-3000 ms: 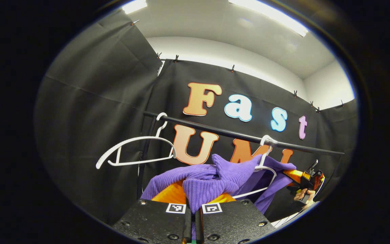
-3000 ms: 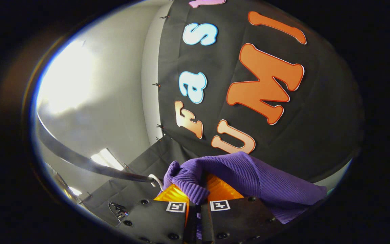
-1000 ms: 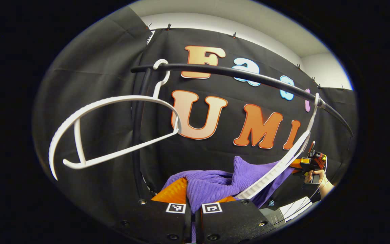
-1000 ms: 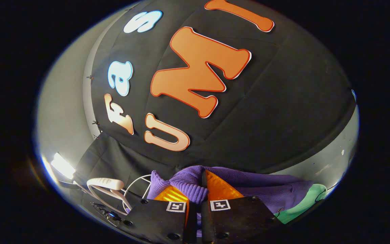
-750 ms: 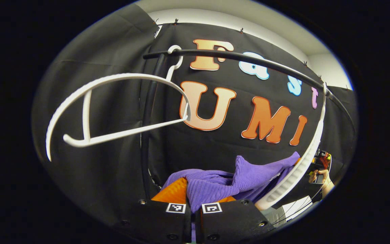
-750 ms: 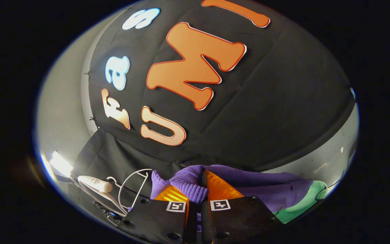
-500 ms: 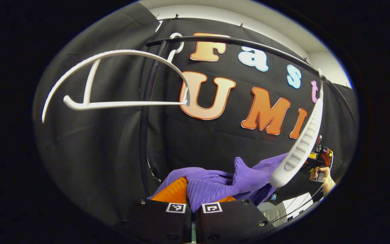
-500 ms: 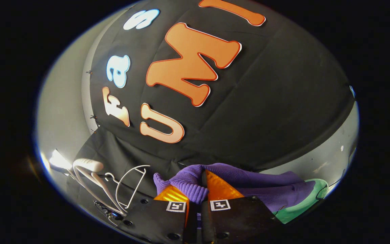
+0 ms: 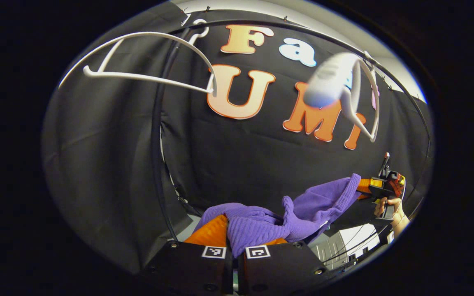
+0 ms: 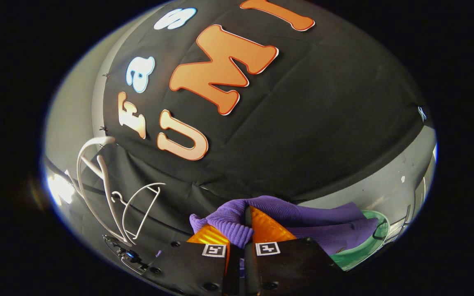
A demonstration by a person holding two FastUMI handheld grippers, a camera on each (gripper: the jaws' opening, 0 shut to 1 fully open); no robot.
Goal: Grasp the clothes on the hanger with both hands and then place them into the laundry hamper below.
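Rail: black metal clothes rail [image 9: 154,135], arching along the far wall.
Garment: purple ribbed knit garment [image 9: 261,224], off the hangers, stretched between the two grippers below the rail.
Hamper: green laundry hamper [image 10: 364,246], lower right, beneath the garment.
Hangers: two bare white plastic hangers [image 9: 146,57] [image 9: 344,90] on the rail.
Left gripper [image 9: 235,242]: jaws pinched on the garment.
Right gripper [image 10: 245,230]: jaws closed on the garment's other end.

In the left gripper view, 2 hangers [image 9: 146,61] [image 9: 344,88] hang across the upper frame; the sweater [image 9: 270,218] spans lower centre to right.
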